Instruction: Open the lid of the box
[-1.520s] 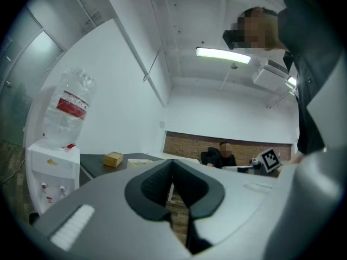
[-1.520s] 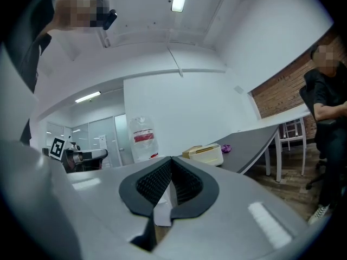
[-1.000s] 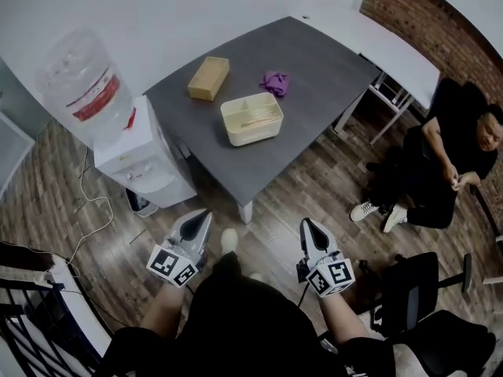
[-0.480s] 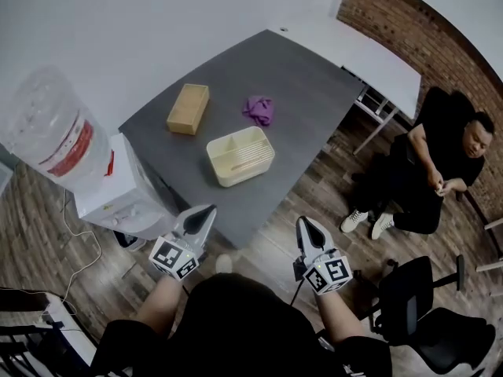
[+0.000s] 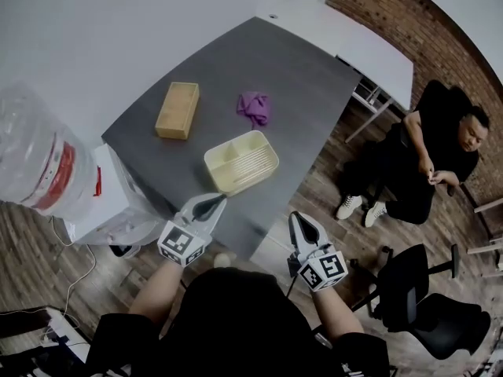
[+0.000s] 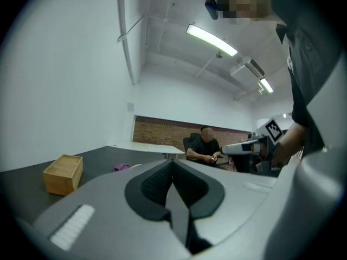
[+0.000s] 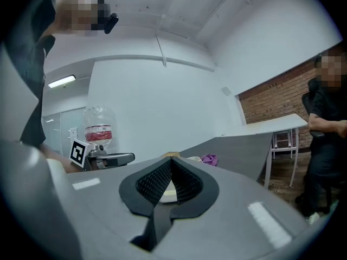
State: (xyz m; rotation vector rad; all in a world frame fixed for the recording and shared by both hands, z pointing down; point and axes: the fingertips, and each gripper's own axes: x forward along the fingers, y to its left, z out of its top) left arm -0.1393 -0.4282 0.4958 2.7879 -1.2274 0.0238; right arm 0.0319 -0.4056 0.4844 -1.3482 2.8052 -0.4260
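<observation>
A cream box [image 5: 241,162] with inner dividers sits near the front of the dark grey table [image 5: 314,77]. I cannot tell whether a lid covers it. Farther back lies a closed wooden box [image 5: 177,110], also seen in the left gripper view [image 6: 63,173]. My left gripper [image 5: 218,199] hangs over the table's near edge, just short of the cream box, jaws shut and empty [image 6: 172,161]. My right gripper [image 5: 295,217] is off the table's front corner, shut and empty [image 7: 171,160]. A strip of the cream box [image 7: 168,194] shows behind its pads.
A purple cloth [image 5: 255,107] lies behind the cream box. A water dispenser [image 5: 75,191] with a bottle stands left of the table. A person [image 5: 428,151] sits at the right by a white table [image 5: 369,45]; a black chair [image 5: 424,305] is near right.
The table and boxes have come nearer in the head view. Both grippers have advanced to the table's near edge, the left one now over it. Their jaws stayed shut.
</observation>
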